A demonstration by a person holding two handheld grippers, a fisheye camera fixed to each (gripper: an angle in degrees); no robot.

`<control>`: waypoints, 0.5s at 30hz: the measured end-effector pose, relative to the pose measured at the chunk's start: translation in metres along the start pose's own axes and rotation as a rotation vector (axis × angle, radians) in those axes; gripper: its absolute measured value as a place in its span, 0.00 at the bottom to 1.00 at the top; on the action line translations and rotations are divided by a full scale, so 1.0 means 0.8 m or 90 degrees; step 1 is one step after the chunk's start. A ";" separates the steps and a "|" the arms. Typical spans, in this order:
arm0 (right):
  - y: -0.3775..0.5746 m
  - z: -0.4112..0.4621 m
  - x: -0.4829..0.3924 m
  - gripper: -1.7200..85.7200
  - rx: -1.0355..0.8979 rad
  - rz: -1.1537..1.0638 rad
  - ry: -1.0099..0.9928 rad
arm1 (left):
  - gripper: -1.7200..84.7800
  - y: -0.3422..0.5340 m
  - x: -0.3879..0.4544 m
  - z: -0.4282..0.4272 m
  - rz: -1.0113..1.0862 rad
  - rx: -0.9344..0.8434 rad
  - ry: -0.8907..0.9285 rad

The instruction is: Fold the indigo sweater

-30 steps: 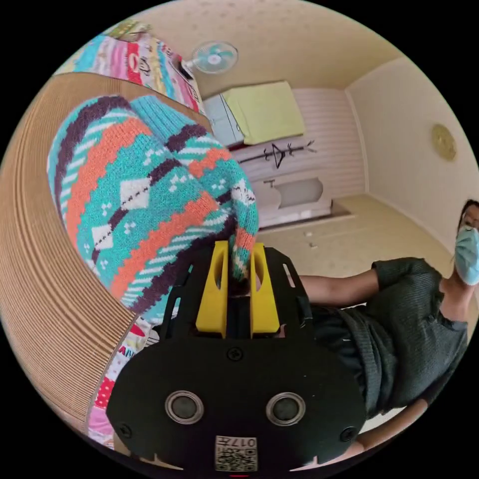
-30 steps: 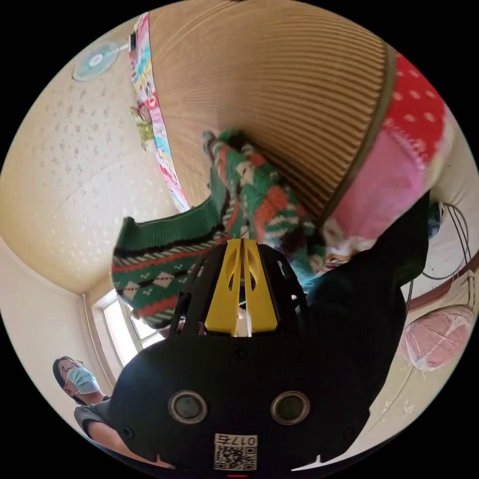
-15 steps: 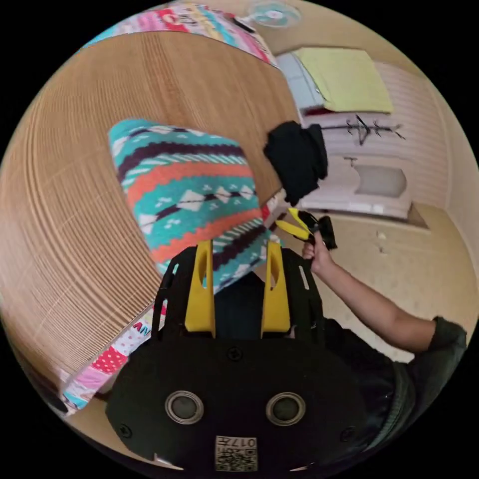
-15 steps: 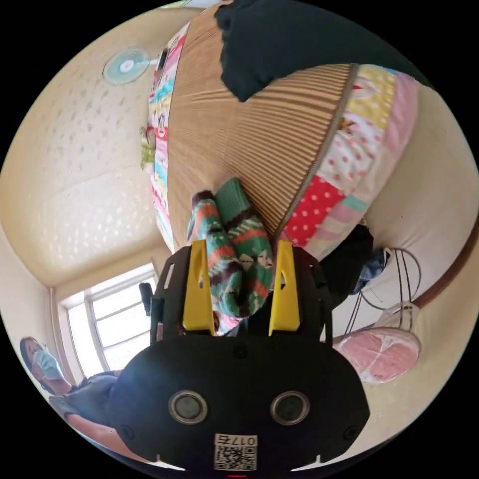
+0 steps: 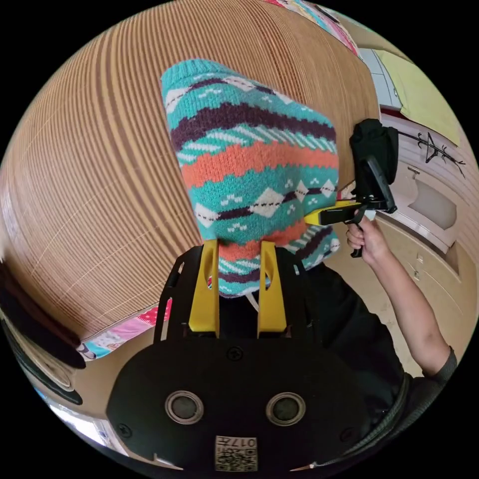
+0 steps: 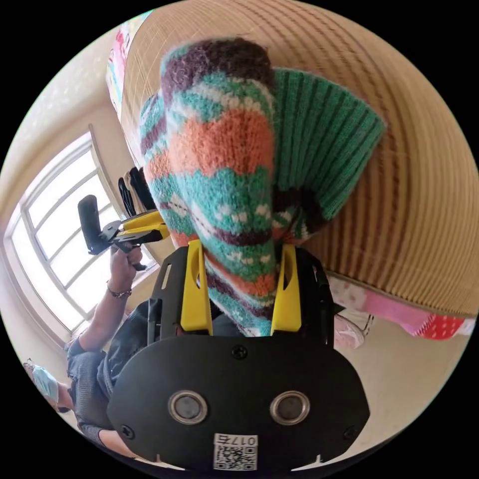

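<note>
Sweater in teal, orange, dark purple and white patterned knit (image 5: pixel 254 169) lies folded into a compact block on the ribbed tan bamboo mat (image 5: pixel 90 174) of the bed, in the left gripper view, its near end hanging past the mat's edge toward the camera. The left gripper (image 5: pixel 238 264) has its yellow jaws spread apart, with the sweater's lower edge sitting in the gap between them; whether either jaw touches the knit cannot be told. Half a second ago these jaws stood wider and farther from the fabric. At the right, the right gripper (image 5: pixel 312 217) pokes its yellow tips against the sweater's side, held by a hand (image 5: pixel 364 242); half a second ago it was away from the sweater. Open floor lies beyond that arm. In the right gripper view the sweater (image 6: pixel 219 179) looms close, its green ribbed hem (image 6: pixel 319 139) folded beside the patterned body, over the mat (image 6: pixel 424 174). The right gripper (image 6: pixel 238 269) has its jaws wide apart on either side of the hanging fold, not pinching it, as wide as half a second ago. The left gripper (image 6: pixel 149 227) shows at the left, held in a hand (image 6: pixel 122 259) in front of a bright window (image 6: pixel 55 239). A pink patchwork quilt (image 6: pixel 399 314) edges the mat below.
</note>
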State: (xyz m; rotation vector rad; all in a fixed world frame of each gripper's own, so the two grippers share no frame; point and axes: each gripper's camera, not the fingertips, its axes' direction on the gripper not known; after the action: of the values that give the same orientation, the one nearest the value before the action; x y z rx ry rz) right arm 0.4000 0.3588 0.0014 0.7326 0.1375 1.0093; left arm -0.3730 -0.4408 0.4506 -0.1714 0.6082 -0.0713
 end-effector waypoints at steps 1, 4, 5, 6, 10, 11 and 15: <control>-0.014 0.015 -0.020 0.24 -0.010 -0.010 0.008 | 0.16 0.017 -0.023 -0.010 -0.019 0.014 -0.007; -0.046 0.060 -0.077 0.24 -0.033 -0.041 0.002 | 0.16 0.076 -0.096 -0.042 -0.095 0.091 -0.008; -0.059 0.082 -0.101 0.23 -0.047 -0.052 -0.009 | 0.16 0.091 -0.114 -0.049 -0.118 0.110 -0.004; -0.065 0.093 -0.113 0.23 -0.054 -0.058 -0.015 | 0.16 0.123 -0.150 -0.064 -0.170 0.145 0.004; -0.106 0.188 -0.207 0.21 -0.105 -0.096 -0.076 | 0.14 0.249 -0.242 -0.114 -0.293 0.276 0.029; -0.117 0.215 -0.235 0.20 -0.114 -0.104 -0.087 | 0.13 0.264 -0.251 -0.117 -0.294 0.288 0.040; -0.135 0.267 -0.313 0.18 -0.104 -0.149 -0.086 | 0.12 0.320 -0.288 -0.102 -0.310 0.244 0.044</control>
State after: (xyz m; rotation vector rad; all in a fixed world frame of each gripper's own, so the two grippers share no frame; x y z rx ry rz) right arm 0.4326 0.0163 0.0411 0.6175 0.0230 0.7358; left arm -0.6043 -0.1733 0.4678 0.0592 0.6001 -0.6626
